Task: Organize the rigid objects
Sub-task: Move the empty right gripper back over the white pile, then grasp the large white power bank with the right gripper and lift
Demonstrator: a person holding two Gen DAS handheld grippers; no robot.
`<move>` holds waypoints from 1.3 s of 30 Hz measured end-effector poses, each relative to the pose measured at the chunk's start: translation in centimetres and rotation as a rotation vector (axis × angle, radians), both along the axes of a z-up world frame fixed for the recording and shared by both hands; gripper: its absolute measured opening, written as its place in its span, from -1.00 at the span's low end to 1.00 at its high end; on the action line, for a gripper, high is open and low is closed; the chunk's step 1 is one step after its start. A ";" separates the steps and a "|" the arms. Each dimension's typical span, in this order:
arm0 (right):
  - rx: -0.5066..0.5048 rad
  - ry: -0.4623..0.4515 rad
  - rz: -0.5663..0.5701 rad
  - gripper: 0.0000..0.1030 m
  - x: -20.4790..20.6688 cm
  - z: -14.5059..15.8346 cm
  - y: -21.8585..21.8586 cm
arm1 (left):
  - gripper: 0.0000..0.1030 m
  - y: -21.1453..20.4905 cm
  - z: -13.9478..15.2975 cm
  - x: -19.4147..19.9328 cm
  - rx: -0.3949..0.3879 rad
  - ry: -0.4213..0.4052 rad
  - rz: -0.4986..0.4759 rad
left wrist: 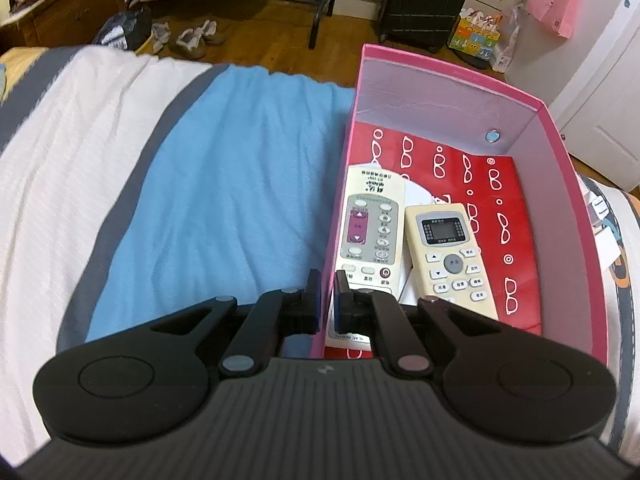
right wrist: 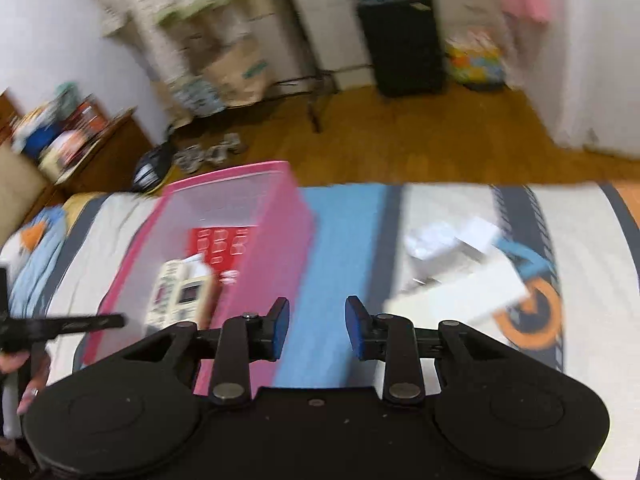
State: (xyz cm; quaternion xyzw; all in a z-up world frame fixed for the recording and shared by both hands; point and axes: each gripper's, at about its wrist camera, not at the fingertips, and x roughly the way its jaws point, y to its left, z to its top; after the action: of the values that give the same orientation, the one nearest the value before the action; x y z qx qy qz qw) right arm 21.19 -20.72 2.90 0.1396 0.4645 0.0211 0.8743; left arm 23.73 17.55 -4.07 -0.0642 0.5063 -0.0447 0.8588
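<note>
While the pink box's [left wrist: 560, 152] wall is clamped by the left tongs [left wrist: 329, 292], the right tongs [right wrist: 317, 322] are held released and empty above the bed [right wrist: 340, 240].

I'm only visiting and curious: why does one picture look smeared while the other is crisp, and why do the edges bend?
Right wrist view: motion smear blurs the pink box and the room. Left wrist view: sharp, the two remotes are legible, and soft indoor light gives no harsh glare. Both views: fisheye lenses curve the bed edge and darken the corners.
</note>
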 end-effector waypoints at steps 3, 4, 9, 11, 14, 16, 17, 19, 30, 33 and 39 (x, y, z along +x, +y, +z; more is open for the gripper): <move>0.053 0.044 -0.074 -0.01 0.3 -1.8 -2.7 | -0.90 -0.1 0.2 -0.1 0.005 -0.006 -0.005; 0.065 0.054 -0.100 0.00 0.4 -2.6 -3.5 | -0.90 -0.1 0.2 -0.1 0.011 -0.005 -0.007; 0.121 0.096 -0.264 0.16 0.4 -7.8 -7.2 | -0.89 -0.2 -0.5 0.3 0.017 0.014 -0.008; 0.098 0.118 -0.352 0.19 0.6 -9.7 -8.4 | -0.89 -0.1 -0.6 0.4 0.014 0.017 -0.006; 0.074 0.134 -0.440 0.19 1.1 -11.3 -9.3 | -0.90 -0.1 -0.6 0.4 0.011 0.016 -0.007; 0.104 0.126 -0.471 0.24 1.6 -12.0 -9.6 | -0.90 -0.1 -0.5 0.4 0.007 0.014 -0.010; 0.122 0.116 -0.484 0.31 1.8 -12.2 -9.6 | -0.90 -0.1 -0.6 0.4 0.006 0.014 -0.011; 0.131 0.104 -0.491 0.35 2.5 -12.3 -9.3 | -0.90 0.0 -0.5 0.3 0.002 0.010 -0.010; 0.029 0.090 -0.489 0.59 4.4 -13.3 -8.1 | -0.92 0.3 -0.4 0.4 -0.015 -0.001 0.006; -0.096 0.088 -0.404 0.82 5.1 -13.7 -6.0 | -0.92 0.1 -0.3 0.5 -0.004 -0.006 0.011; -0.124 0.054 -0.382 0.62 4.4 -13.9 -5.5 | -0.91 -0.3 -0.3 0.4 0.008 -0.001 0.018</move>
State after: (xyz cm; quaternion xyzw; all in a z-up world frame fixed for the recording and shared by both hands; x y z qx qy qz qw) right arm 25.62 -26.19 -11.03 0.1717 0.4533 -0.1775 0.8564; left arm 24.09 17.29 -4.33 -0.0652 0.5057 -0.0347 0.8595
